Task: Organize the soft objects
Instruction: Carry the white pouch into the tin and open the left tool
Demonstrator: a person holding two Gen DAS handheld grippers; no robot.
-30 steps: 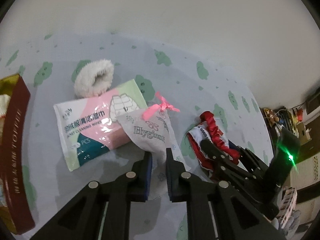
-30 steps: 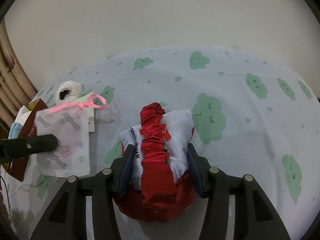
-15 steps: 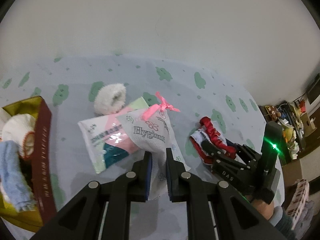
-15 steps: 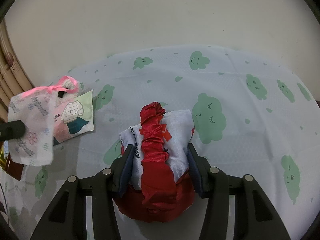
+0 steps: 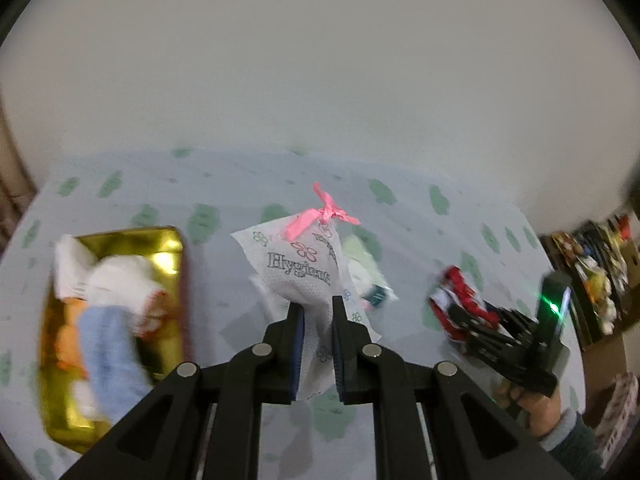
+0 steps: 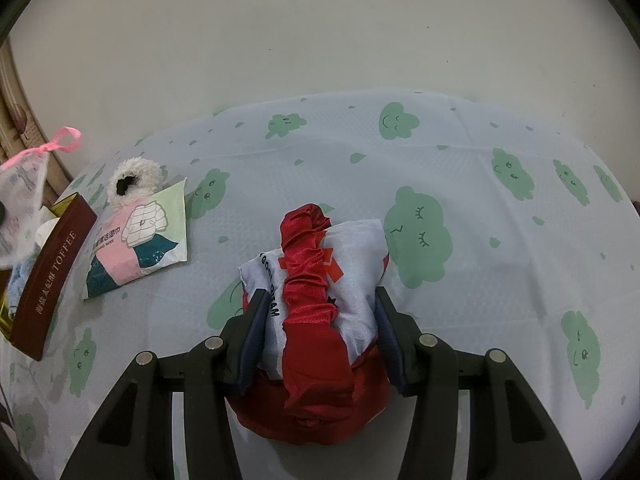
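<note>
My left gripper [image 5: 316,310] is shut on a white "Hygiene" sachet [image 5: 298,268] tied with a pink ribbon, holding it in the air above the tablecloth; the sachet [image 6: 18,184] also shows at the far left of the right wrist view. Left of it lies a gold-lined toffee box [image 5: 60,412] with soft cloths inside, its dark red side [image 6: 48,276] facing the right wrist camera. My right gripper [image 6: 318,310] is shut on a red and white padded pouch [image 6: 316,276] that rests on the table, the same pouch [image 5: 456,292] visible at the right of the left wrist view.
A pack of wet wipes [image 6: 138,236] lies flat beside the box, with a fluffy white scrunchie [image 6: 134,178] behind it. The table wears a pale cloth [image 6: 460,168] with green cloud prints. Cluttered shelves [image 5: 592,272] stand beyond the table's right edge. A hand [image 5: 532,404] grips the right tool.
My left gripper has risen and swung left with the sachet, clear of the wipes pack, bringing the open box into view. The right gripper and pouch have stayed put.
</note>
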